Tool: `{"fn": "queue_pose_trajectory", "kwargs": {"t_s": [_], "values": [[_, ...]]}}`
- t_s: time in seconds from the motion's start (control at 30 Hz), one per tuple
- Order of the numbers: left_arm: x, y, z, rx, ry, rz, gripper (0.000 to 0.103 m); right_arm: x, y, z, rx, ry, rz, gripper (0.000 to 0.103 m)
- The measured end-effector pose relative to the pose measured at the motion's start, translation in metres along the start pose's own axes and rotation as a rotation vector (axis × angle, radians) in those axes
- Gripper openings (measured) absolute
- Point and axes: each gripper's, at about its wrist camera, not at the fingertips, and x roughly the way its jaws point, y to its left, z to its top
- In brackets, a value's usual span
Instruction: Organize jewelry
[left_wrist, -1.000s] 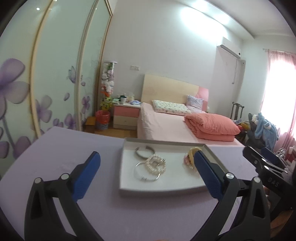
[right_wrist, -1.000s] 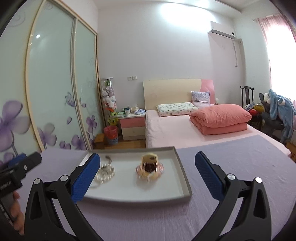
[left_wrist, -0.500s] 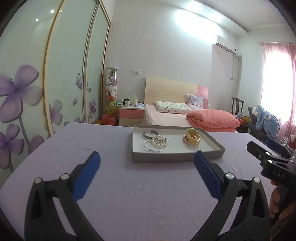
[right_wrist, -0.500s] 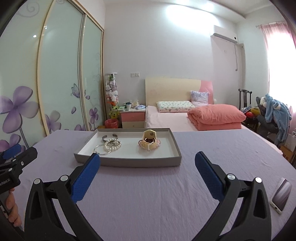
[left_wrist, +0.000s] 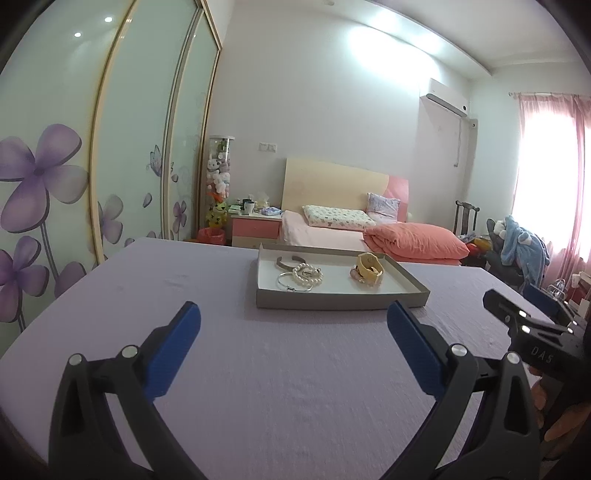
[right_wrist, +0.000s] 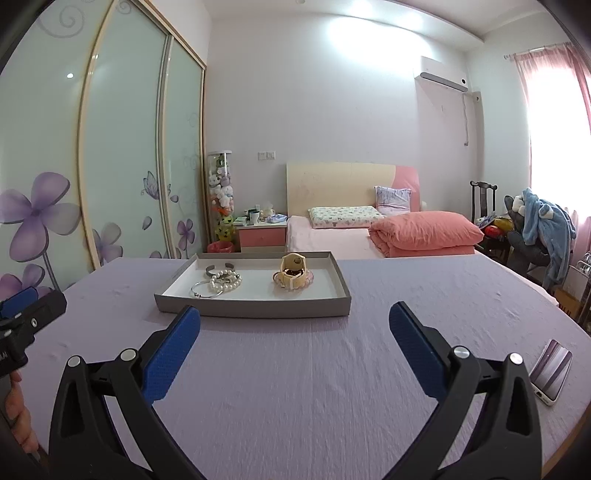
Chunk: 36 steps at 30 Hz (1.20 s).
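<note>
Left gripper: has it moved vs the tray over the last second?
Yes. The left gripper has pulled back toward the person: the tray, which lay between its open fingers a second ago, now sits well ahead on the purple table.

Right gripper (right_wrist: 294, 325) spread wide over lilac tablecloth (right_wrist: 295, 387) — grey tray (right_wrist: 255, 309) ahead, holding bracelets (right_wrist: 218, 282); phone (right_wrist: 551, 370) at right.

A home bedroom: a bed (right_wrist: 332, 236) with a folded pink quilt (right_wrist: 424, 230), a nightstand (right_wrist: 261, 234), and flower-painted sliding wardrobe doors (right_wrist: 122, 147).
</note>
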Motion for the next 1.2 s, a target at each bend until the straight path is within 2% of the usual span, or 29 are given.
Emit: {"fn": "queue_pose_trajectory", "kwargs": {"t_s": [1.2], "values": [[0.0051, -0.0033, 0.0025, 0.003, 0.011, -0.007, 0.099, -0.0031, 0.0069, 0.0014, -0.004, 0.007, 0.04, 0.101]]}}
